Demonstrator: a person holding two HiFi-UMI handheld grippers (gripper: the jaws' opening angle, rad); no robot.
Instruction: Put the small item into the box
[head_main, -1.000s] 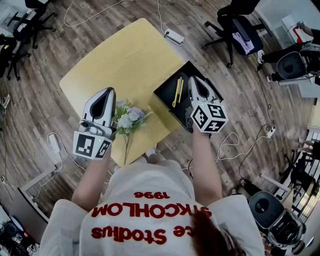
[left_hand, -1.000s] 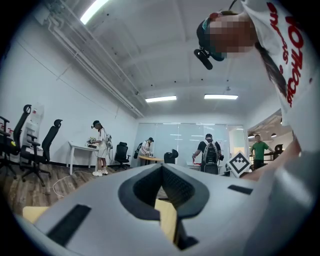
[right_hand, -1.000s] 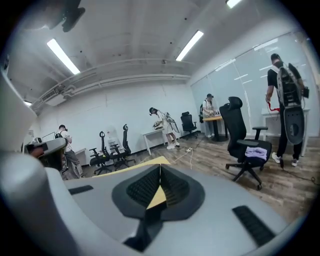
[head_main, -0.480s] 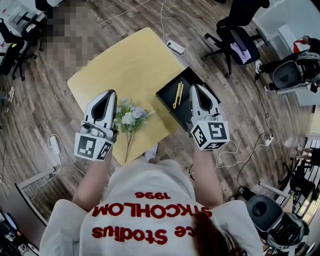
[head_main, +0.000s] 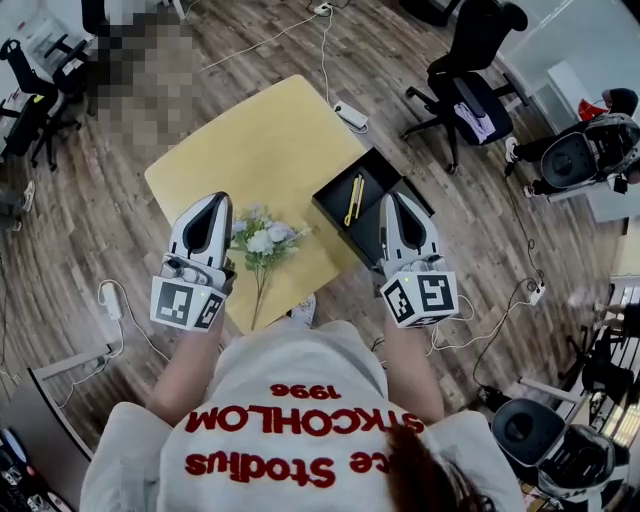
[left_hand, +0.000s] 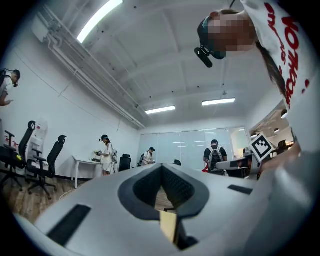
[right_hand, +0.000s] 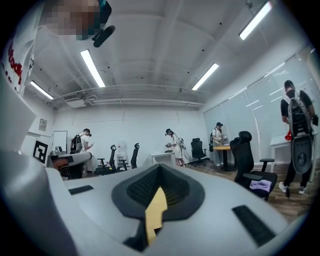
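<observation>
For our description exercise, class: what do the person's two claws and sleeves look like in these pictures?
The left claw and right claw are white-grey tapered shells with dark ribbed inner pads. Behind each sits a cube with black-and-white square markers. The person wears a white short-sleeved shirt with red lettering.

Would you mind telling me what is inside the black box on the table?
A slim yellow item lies inside the black box, towards its far side. The right gripper hangs over the box's near right part, so whatever lies beneath it cannot be seen.
</observation>
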